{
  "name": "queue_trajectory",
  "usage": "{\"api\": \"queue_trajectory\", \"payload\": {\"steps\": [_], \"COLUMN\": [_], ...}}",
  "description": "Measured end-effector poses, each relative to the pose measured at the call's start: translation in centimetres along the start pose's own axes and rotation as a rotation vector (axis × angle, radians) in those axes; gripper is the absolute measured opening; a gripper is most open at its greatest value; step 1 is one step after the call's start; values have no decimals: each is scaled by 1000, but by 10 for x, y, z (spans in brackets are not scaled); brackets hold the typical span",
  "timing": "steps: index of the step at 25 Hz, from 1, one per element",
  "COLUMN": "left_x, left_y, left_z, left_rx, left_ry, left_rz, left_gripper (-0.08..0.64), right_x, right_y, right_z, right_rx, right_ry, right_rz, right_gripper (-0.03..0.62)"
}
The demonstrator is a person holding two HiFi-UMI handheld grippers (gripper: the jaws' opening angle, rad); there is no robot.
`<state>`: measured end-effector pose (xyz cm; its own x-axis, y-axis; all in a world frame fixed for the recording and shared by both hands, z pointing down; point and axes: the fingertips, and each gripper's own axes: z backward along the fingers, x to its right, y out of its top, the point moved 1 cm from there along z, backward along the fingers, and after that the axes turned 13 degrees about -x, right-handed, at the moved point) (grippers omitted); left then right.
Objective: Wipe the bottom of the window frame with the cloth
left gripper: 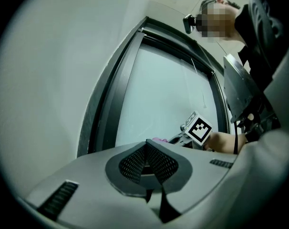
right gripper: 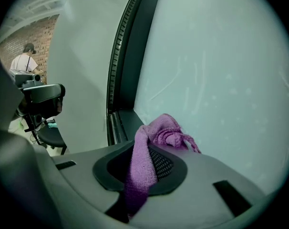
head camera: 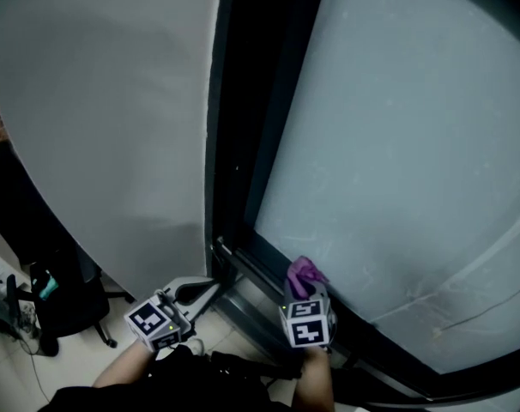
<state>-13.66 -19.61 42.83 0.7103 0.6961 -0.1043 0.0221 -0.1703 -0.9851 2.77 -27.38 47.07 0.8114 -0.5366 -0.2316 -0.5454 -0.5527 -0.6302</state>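
Note:
A purple cloth [right gripper: 149,147] is pinched between the jaws of my right gripper [right gripper: 144,163], its bunched end sticking out toward the frosted glass. In the head view the same cloth [head camera: 305,275] hangs just above the dark bottom rail of the window frame [head camera: 269,269], with the right gripper [head camera: 306,303] below it. My left gripper [head camera: 210,288] is shut with nothing in it, pointing at the lower left corner of the frame. The left gripper view shows its closed jaws [left gripper: 147,163] and the dark frame [left gripper: 108,94] beyond.
A pale wall [head camera: 105,127] runs left of the dark vertical frame post [head camera: 243,118]. A black office chair [head camera: 58,303] stands on the floor at lower left. Frosted glass [head camera: 397,161] fills the right. A distant person [right gripper: 25,61] stands by a brick wall.

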Motion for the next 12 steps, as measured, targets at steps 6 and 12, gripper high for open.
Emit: {"api": "queue_trajectory", "payload": {"steps": [6,12], "left_x": [-19,-34], "left_y": [2,3], "left_z": [13,17], "left_rx": [4,14], "left_ry": [-2,-3], "left_rz": [6,8], "left_gripper": [3,2], "right_x": [-13,-19], "right_y": [17,36], "right_z": [-11,-22], "right_rx": [-13,-22], "right_ry": [-1,-5], "right_rz": [17,45], "right_gripper": [66,64]}}
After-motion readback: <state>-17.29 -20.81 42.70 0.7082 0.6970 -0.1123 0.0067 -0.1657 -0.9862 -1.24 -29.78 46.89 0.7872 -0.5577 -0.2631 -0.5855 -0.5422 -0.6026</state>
